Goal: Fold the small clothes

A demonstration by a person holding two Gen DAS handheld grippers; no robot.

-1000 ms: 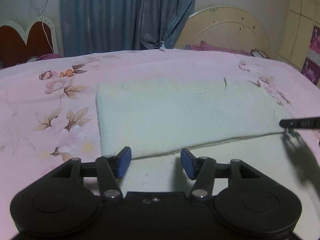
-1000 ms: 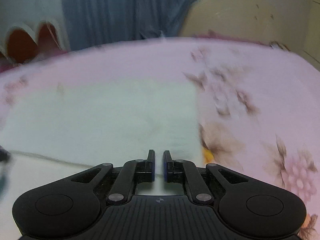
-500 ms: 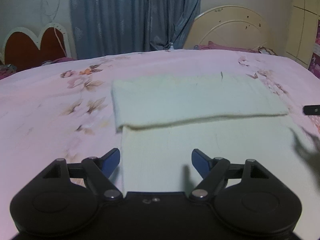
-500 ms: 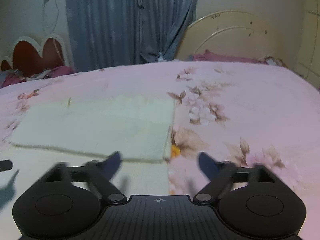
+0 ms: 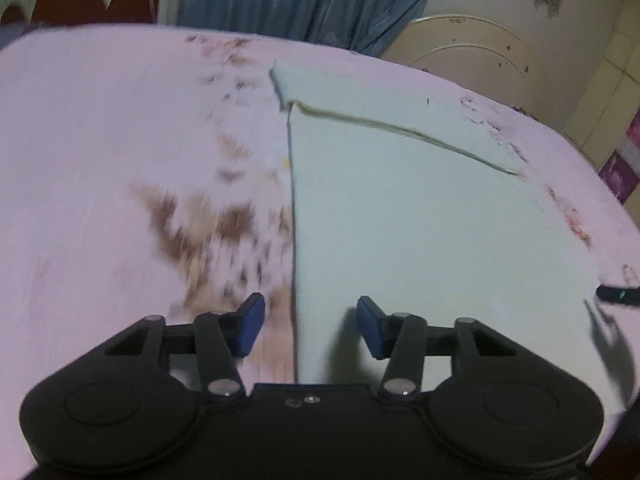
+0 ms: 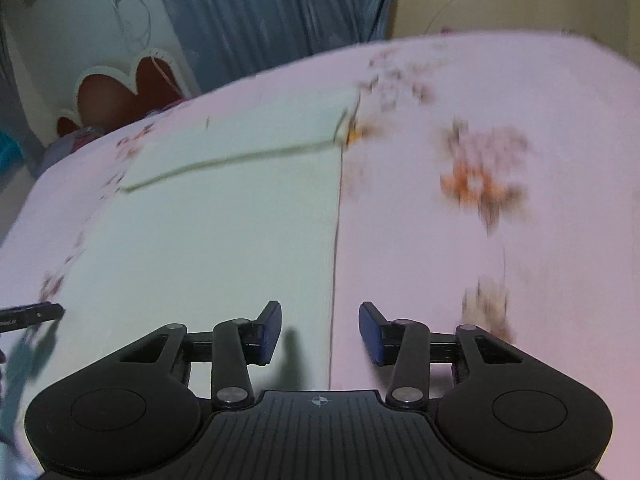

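Right now I have both grippers hovering low over the pale cloth point(image 5: 420, 216), a whitish rectangle lying flat on the pink floral bedsheet point(image 5: 100, 152). Its far strip is doubled back toward me, leaving a raised folded edge point(image 5: 400, 130) running across the cloth well ahead of both tools.

My left gripper point(image 5: 310, 326) straddles the cloth's left side edge: the left blue pad sits over the sheet, the right blue pad over the cloth, with the edge line running between them. The jaws stand apart with nothing pinched, and they have just been closing. From this view the tip of the other tool pokes in at the right border, over the cloth's right side.

My right gripper point(image 6: 320, 330) mirrors that on the opposite side edge: its left pad over the cloth point(image 6: 220, 240), its right pad over the bedsheet point(image 6: 520, 120), the cloth's edge passing between them. These jaws are also parted and empty, and they too have just been narrowing. The left tool's tip shows at the left border there.

Both views are blurred, so I cannot tell whether any pad touches the fabric.
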